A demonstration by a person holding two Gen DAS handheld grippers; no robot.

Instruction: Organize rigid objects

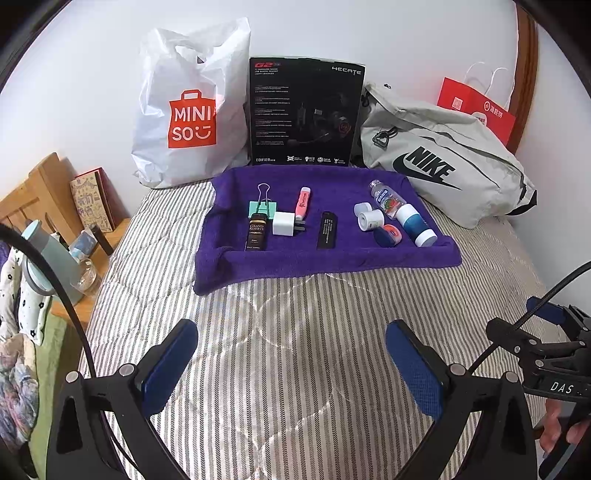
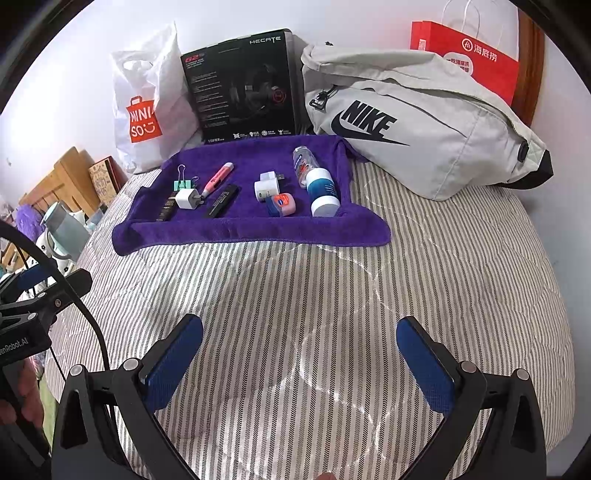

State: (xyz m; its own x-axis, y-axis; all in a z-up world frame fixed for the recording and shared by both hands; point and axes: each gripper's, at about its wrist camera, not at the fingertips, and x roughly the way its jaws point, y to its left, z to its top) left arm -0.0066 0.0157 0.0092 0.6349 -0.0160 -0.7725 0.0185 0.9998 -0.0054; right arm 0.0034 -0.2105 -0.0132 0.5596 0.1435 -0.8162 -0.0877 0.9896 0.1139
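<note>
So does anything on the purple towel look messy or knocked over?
Nothing is spilled or broken. The purple towel is rumpled at its edges. The small clear bottle and the blue-and-white bottle lie on their sides touching each other, and the pink highlighter lies slanted. Both tongs hang open above the striped cover, holding nothing.

MINISO on white plastic bag (image 1: 188,118), HECATE, EDIFIER on black box (image 1: 304,110), NIKE on grey bag (image 1: 443,162)

1. A plain white wall (image 1: 332,29) stands far ahead of the grippers.
2. A bed with a striped quilt (image 2: 443,280) lies directly beneath and ahead of them.
3. A wooden bedside stand (image 1: 33,199) sits off to the left.
4. Even light fills the room.
</note>
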